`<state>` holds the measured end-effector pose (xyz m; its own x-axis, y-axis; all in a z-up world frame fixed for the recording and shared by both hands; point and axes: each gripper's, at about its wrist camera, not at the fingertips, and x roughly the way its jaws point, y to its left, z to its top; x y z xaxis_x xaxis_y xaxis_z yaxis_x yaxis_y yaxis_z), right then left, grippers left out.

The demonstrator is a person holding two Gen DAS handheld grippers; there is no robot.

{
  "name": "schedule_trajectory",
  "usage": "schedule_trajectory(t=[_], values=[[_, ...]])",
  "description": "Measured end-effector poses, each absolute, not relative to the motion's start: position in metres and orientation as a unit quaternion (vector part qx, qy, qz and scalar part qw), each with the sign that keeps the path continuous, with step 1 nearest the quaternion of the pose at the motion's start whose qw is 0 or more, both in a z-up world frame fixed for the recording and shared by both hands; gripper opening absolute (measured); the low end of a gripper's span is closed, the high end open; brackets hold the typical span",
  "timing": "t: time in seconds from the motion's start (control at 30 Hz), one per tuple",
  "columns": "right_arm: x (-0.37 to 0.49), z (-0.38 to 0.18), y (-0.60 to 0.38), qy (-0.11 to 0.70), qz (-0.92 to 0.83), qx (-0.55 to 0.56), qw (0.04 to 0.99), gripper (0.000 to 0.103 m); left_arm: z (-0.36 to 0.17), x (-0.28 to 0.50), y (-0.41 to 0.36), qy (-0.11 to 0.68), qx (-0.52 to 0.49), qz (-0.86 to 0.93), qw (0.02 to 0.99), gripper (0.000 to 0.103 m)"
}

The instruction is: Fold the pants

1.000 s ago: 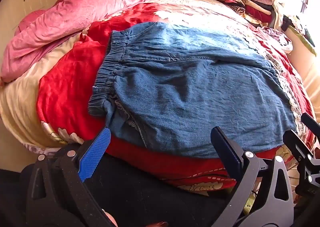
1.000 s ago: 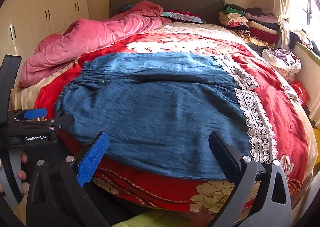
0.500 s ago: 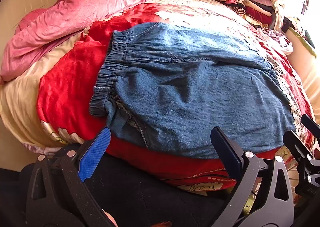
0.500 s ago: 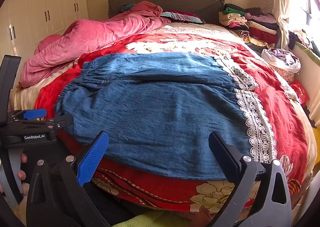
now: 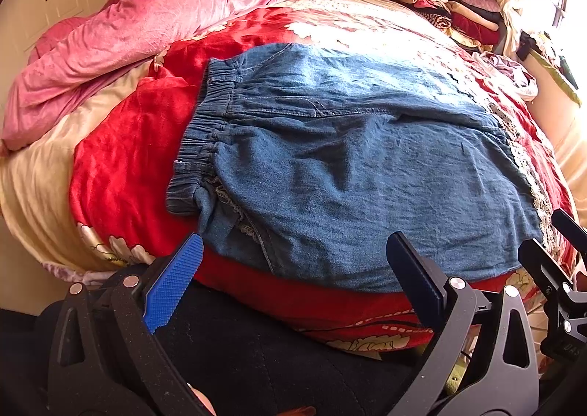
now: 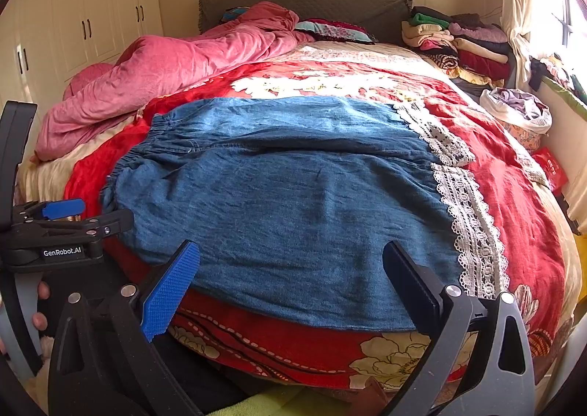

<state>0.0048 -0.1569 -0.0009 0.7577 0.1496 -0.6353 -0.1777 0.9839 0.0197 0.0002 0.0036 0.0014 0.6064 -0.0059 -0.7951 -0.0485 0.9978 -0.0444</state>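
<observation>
denim pants [image 6: 293, 196] flat, both tools gaping

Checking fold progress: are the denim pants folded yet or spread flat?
Spread flat. The denim pants lie open across the red bedspread, waistband left, lace hems right.

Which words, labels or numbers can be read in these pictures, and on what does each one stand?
"GenRobot.AI": white letters on the black body of the left hand-held gripper, seen in the right wrist view.
Red packet at the right edge of the bed: it carries light marks, too small to read.
Nothing else is readable.
</observation>
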Motion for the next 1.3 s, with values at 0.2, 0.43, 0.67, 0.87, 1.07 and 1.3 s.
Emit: schedule_trajectory(t=[0.2,0.43,0.67,0.87,1.07,1.3], values=[[0.005,-0.001,-0.157,0.337,0.087,-0.021,0.937,0.099,0.002,0.001,0.005,0.443,-0.031,0.012,0.896,0.094],[0.007,-0.002,-0.157,0.339,0.087,-0.021,0.936,0.099,0.003,0.002,0.006,0.443,-0.031,0.013,0.896,0.094],[0.009,-0.004,-0.156,0.341,0.088,-0.022,0.936,0.099,0.003,0.002,0.007,0.443,-0.031,0.013,0.896,0.094],[0.012,-0.007,-0.154,0.343,0.089,-0.022,0.935,0.099,0.002,0.002,0.006,0.443,-0.029,0.015,0.896,0.094],[0.019,-0.008,-0.154,0.346,0.092,-0.017,0.934,0.099,-0.001,0.009,0.008,0.445,-0.031,0.016,0.895,0.094],[0.039,-0.006,-0.148,0.352,0.104,-0.021,0.930,0.099,0.000,0.025,0.015,0.442,-0.034,0.021,0.896,0.094]])
